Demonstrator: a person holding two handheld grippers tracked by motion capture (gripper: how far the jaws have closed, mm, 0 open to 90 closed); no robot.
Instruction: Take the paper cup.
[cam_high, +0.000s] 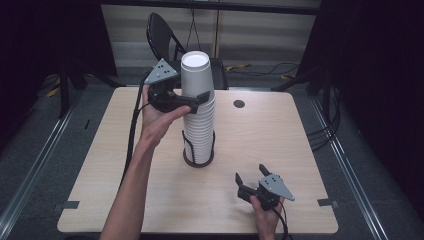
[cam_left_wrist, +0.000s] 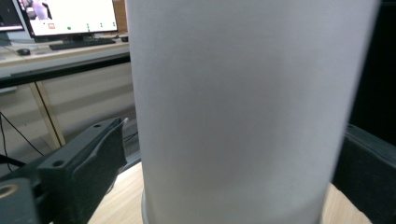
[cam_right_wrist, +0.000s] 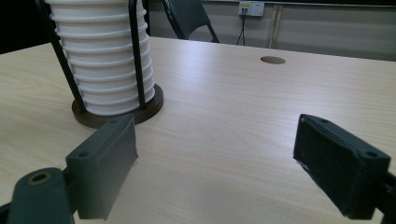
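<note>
A tall stack of white paper cups (cam_high: 198, 107) stands in a dark round holder (cam_high: 198, 159) near the middle of the table (cam_high: 280, 135), a little toward its far edge. The left gripper (cam_high: 202, 96) is raised at the upper part of the stack, level with the top cup (cam_high: 196, 75), reaching in from the side of the table's left edge. Its jaws straddle that cup: in the left gripper view the white cup wall (cam_left_wrist: 243, 112) sits between the two black jaws, which stand wide and clear of it on both sides, not pressing. The right gripper (cam_high: 251, 175) rests low near the table's near edge, toward the near right corner, well apart from the stack, its jaws spread wide with nothing between them; in the right gripper view the holder's base (cam_right_wrist: 119, 112) lies ahead, beyond its left jaw.
</note>
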